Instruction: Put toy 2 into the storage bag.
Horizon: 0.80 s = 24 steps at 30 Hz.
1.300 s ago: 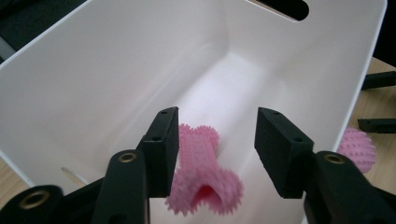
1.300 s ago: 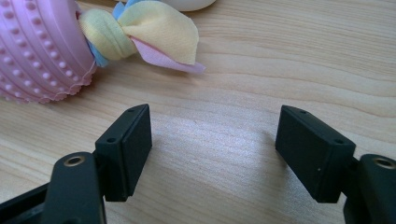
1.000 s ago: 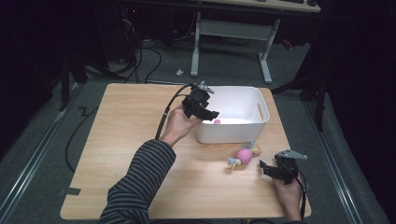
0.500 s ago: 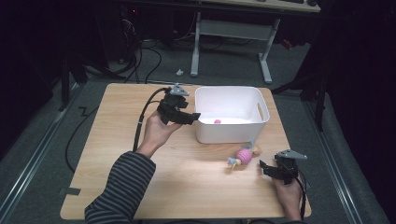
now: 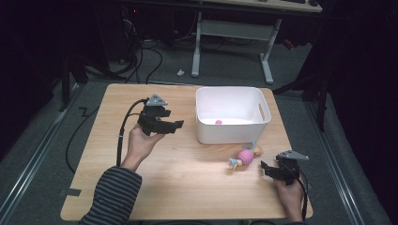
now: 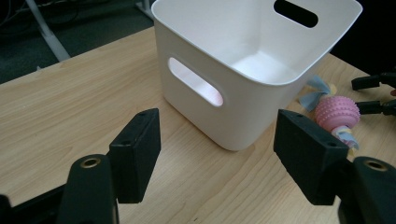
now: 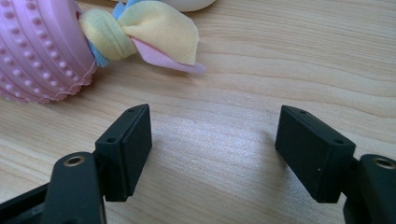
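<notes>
Counter (image 5: 187, 187): unchanged. White bin (image 5: 232, 115): same place at the far side, a small pink item (image 5: 218, 122) on its floor. Left hand-held gripper (image 5: 171, 125): has moved from over the bin's near-left corner to well left of the bin; jaws have just been opening, now spread, nothing between them. Right hand-held gripper (image 5: 265, 168): unmoved, jaws spread and empty. Pink knobbed toy (image 5: 245, 156): unmoved, lying just beside it, before the bin.

Dark room; grey carpet floor (image 5: 56, 140); white-legged desk (image 5: 234, 28) behind; cables (image 5: 141, 61).
</notes>
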Each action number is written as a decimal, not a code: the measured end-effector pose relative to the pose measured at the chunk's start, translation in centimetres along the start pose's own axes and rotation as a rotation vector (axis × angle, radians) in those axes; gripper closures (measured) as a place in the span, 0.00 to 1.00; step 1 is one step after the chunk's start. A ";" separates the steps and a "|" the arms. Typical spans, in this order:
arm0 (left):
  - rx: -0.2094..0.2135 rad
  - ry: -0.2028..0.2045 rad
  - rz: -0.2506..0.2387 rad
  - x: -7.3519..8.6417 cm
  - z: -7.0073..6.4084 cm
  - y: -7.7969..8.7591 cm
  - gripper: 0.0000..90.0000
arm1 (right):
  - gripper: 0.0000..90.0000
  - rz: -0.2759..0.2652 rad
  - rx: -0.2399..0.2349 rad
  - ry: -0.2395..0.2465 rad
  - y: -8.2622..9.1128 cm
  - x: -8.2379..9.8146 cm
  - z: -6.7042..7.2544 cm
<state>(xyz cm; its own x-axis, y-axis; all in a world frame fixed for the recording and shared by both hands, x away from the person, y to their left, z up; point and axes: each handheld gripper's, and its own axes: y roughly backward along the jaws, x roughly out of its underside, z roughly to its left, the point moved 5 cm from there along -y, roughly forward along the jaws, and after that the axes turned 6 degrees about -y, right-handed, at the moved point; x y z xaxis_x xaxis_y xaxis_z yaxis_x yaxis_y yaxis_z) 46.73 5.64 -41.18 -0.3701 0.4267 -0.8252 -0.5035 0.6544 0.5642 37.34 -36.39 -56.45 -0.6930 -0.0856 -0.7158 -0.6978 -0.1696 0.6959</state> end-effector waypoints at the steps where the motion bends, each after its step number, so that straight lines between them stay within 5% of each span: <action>1: -0.003 0.002 0.001 0.3 0.1 0.1 0.36 | 0.30 0.000 0.000 0.000 0.0 0.0 0.0; 24: -0.027 0.126 -0.019 6.6 1.6 2.3 0.34 | 0.30 -0.001 0.000 0.001 0.0 0.0 0.0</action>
<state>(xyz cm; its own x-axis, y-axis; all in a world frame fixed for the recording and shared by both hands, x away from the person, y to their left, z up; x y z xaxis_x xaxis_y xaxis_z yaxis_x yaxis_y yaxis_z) 44.38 11.00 -45.37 -0.4543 0.3320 -0.8267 -0.5316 0.6436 0.5506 37.35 -36.39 -56.45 -0.6922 -0.0868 -0.7165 -0.6985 -0.1693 0.6953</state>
